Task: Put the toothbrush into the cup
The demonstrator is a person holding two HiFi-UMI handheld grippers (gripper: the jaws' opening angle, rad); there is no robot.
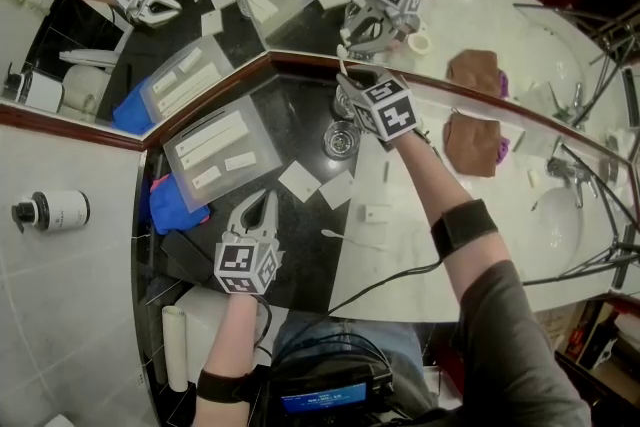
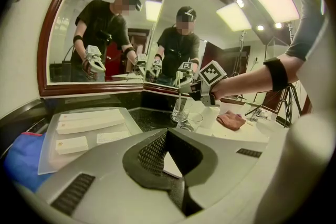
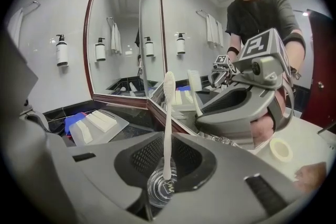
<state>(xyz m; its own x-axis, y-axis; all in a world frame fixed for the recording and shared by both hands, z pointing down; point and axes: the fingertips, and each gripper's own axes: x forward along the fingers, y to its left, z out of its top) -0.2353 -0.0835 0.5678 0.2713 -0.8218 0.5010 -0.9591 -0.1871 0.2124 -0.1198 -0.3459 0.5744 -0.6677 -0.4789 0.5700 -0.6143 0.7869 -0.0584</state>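
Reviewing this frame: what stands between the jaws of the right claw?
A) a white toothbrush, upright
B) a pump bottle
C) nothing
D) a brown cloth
A: in the right gripper view the white toothbrush rises upright between the jaws of the right claw, with its lower end seen against the glass cup below.

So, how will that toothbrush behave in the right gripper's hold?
The toothbrush looks slim and straight, so probably stiff and very light. The right gripper pinches it at only one narrow spot, so it may pivot or slip if its end knocks the glass cup. Its smooth white handle seems slippery.
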